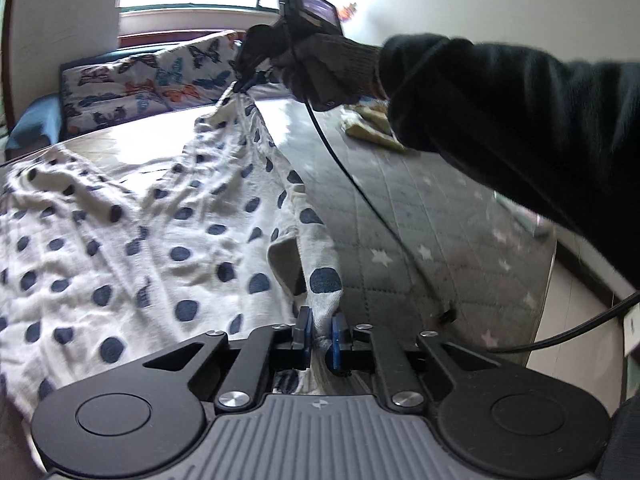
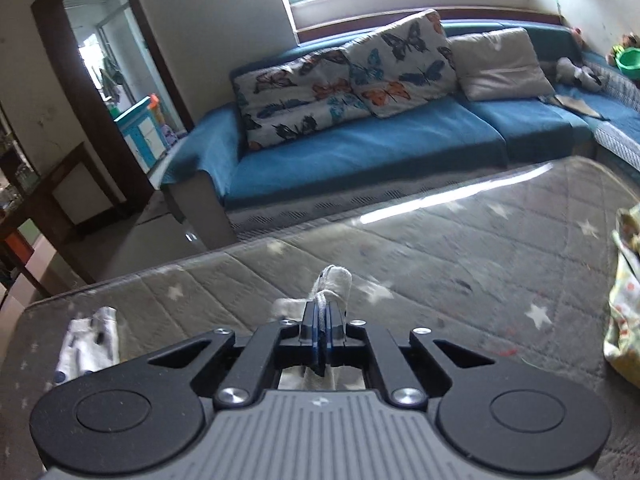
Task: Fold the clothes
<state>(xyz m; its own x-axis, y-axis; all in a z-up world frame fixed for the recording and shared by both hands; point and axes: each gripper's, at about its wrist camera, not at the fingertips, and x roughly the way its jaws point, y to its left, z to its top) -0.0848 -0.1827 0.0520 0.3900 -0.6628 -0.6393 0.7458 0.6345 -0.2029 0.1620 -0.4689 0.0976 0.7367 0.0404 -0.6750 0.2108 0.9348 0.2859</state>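
Polka-dot garment (image 1: pixel 168 216) is pinched at two corners by left hand-held gripper (image 1: pixel 319 330) and right hand-held gripper (image 2: pixel 322 322); edge is best kept taut and level above table (image 2: pixel 460 248) before folding.

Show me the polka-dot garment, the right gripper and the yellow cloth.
polka-dot garment (image 1: pixel 132 216), left wrist view, crumpled middle.
right gripper (image 1: pixel 245 82), left wrist view, fingers pinching its far corner.
yellow cloth (image 2: pixel 624 304), right wrist view, floral side.
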